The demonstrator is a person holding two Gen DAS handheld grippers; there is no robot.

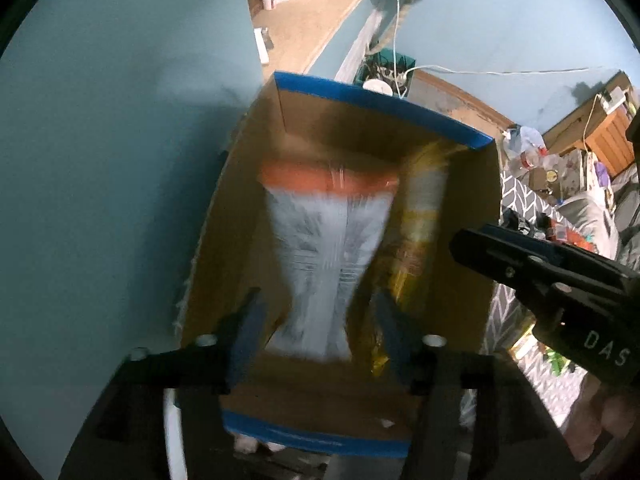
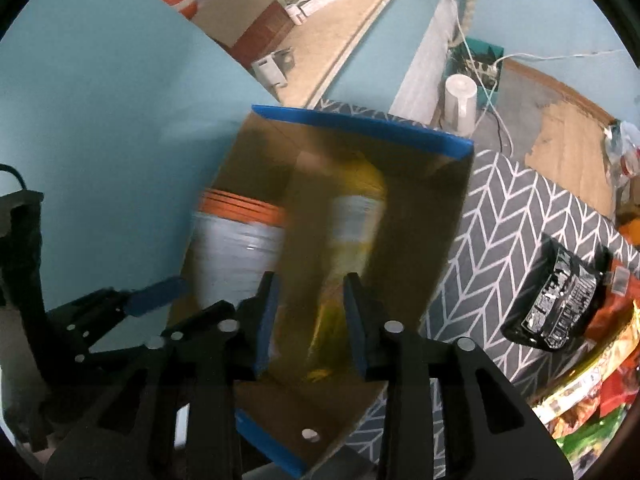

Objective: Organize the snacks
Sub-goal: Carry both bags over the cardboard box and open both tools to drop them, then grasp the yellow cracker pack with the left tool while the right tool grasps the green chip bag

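An open cardboard box (image 1: 460,200) with blue-taped edges lies below both grippers. In it stands a white bag with an orange top (image 1: 320,240), blurred, and beside it on the right a yellow bag (image 1: 420,208). My left gripper (image 1: 316,294) points down into the box, its jaws wide on either side of the white bag's lower end, with gaps showing at both pads. In the right wrist view my right gripper (image 2: 311,276) hangs over the box (image 2: 420,220) with its jaws slightly apart around the yellow bag (image 2: 352,216), not pressing it. The white bag (image 2: 236,248) lies to its left.
The box rests on a grey chevron cloth (image 2: 500,220) against a pale blue wall (image 2: 100,120). A black packet (image 2: 560,308) and several colourful snack packets (image 2: 592,392) lie at the right. A cluttered shelf (image 2: 320,40) and a white canister (image 2: 460,100) are behind.
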